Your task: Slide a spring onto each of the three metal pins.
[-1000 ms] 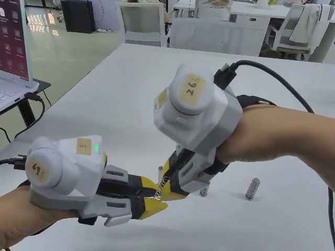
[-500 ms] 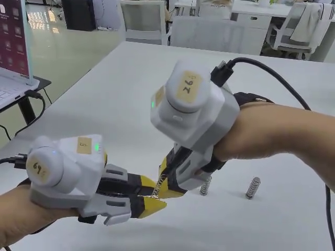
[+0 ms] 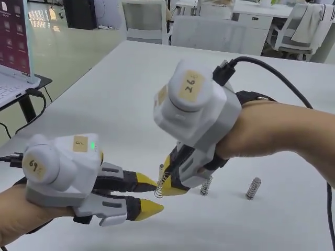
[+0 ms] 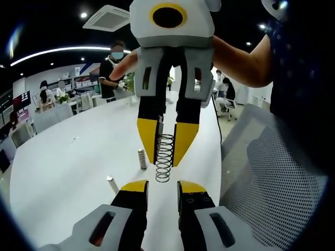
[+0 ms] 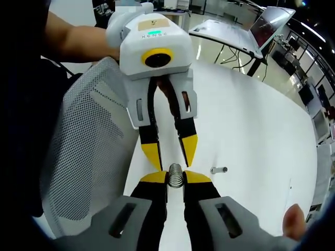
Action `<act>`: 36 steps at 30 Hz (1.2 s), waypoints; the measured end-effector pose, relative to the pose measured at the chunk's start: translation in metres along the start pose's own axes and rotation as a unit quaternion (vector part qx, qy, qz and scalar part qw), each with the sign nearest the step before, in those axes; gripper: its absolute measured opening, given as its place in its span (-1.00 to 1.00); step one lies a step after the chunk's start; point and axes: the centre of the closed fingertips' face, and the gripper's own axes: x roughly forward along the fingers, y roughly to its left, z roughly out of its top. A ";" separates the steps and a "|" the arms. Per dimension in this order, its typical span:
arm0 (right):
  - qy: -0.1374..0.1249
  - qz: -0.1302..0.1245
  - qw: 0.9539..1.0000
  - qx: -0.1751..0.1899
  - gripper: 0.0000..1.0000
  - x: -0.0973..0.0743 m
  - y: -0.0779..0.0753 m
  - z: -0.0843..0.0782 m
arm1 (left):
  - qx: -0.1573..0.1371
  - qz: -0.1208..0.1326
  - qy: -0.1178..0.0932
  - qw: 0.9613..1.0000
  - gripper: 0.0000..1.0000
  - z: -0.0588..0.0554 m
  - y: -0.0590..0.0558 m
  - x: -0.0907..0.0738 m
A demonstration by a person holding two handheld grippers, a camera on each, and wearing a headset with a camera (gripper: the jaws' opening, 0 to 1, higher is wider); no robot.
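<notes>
Nearest the person, the left gripper (image 4: 162, 185) lay low over the table (image 3: 120, 94). Its fingers (image 4: 135, 187) were parted and held nothing, and their tips aimed at the bottom coils of the spring (image 4: 165, 156). That spring was pinched between the closed fingers of the right gripper (image 5: 176, 182), which pointed down from above. The spring's long axis was close to upright, a little tilted, and its lower coils poked out past the fingertips, just ahead of the open left fingers.

Just beyond it the bare pin (image 3: 160, 169) stood upright on the table, beside the spring rather than under it. To my eye, the spring's lower end had to be brought over that pin's top, and the right gripper was the one placed to do it.

Further off to the right stood a second spring (image 3: 205, 185) and a third spring (image 3: 253, 188), apparently already on their pins.
</notes>
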 end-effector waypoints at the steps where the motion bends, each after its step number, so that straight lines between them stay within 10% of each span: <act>1: 0.001 0.000 1.000 0.001 -0.84 0.000 0.000 -0.001 | -0.001 0.002 0.000 1.000 -0.66 0.000 0.000 0.000; 36: 0.032 -0.010 0.999 0.016 -0.83 -0.002 -0.029 -0.019 | -0.050 0.078 -0.002 0.996 -0.09 -0.023 0.027 -0.018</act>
